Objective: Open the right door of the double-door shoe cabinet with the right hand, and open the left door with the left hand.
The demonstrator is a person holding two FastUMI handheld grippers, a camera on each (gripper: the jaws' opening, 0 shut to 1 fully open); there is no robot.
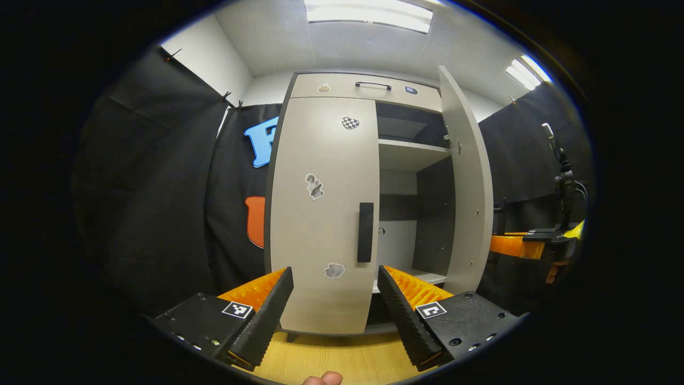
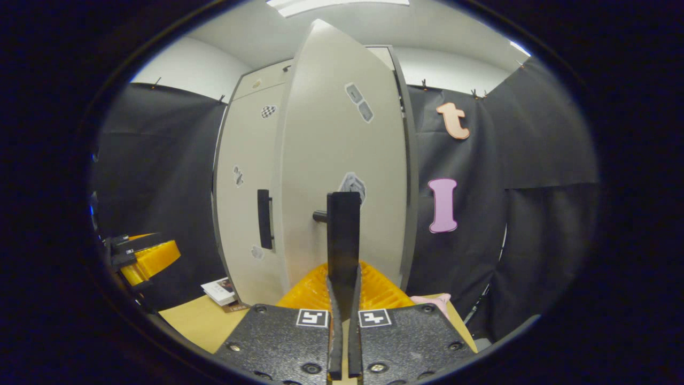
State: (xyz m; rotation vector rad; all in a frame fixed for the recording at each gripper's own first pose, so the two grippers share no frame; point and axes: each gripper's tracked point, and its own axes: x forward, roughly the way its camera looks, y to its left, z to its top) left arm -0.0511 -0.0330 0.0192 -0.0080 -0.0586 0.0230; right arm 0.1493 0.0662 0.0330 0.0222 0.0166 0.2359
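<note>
The light grey shoe cabinet (image 1: 320, 214) stands ahead. Its left door (image 1: 315, 160) is closed, with a black vertical handle (image 1: 365, 232) near its inner edge. My left gripper (image 1: 335, 299) is open, low in front of that door and short of the handle. The right door (image 1: 466, 187) is swung out, baring the shelves (image 1: 411, 147). In the right gripper view the right door (image 2: 342, 133) is close ahead, and my right gripper (image 2: 343, 289) is shut on its black handle (image 2: 343, 230). The left door's handle (image 2: 264, 219) shows farther left.
A drawer with a black pull (image 1: 373, 84) tops the cabinet. The floor (image 1: 331, 358) is light wood; a booklet (image 2: 222, 291) lies by the cabinet's foot. Black cloth walls stand on both sides. A stand with a device (image 1: 561, 176) rises at the right.
</note>
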